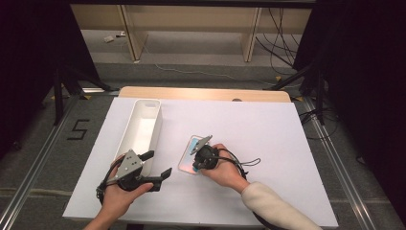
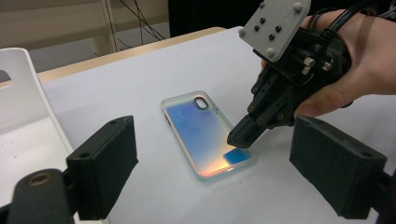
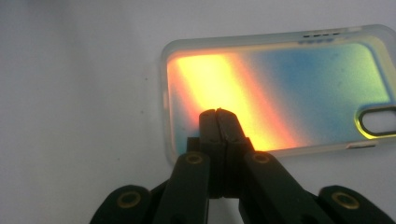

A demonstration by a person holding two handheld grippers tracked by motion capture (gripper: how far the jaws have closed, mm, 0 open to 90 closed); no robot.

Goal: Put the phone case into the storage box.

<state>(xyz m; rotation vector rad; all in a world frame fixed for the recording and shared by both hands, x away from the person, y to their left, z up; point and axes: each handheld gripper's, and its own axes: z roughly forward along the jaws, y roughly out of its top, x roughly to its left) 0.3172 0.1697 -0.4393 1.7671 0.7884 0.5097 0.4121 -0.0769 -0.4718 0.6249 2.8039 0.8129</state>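
An iridescent phone case [image 1: 189, 154] [image 2: 205, 135] [image 3: 280, 93] with a clear rim lies flat on the white table sheet, camera cutout toward the far side. My right gripper [image 1: 193, 164] [image 2: 236, 140] [image 3: 217, 112] is shut with nothing between its jaws; its tip points down at the case's near end, at or just above the surface. My left gripper [image 1: 158, 165] [image 2: 212, 186] stands open near the table's front left, aimed at the case from a short distance, its jaws empty.
A long white tray [image 1: 131, 136] [image 2: 18, 93] stands left of the case, close to my left gripper. The white sheet [image 1: 268, 139] covers a wooden table. Beyond the far edge are table legs and cables on the floor.
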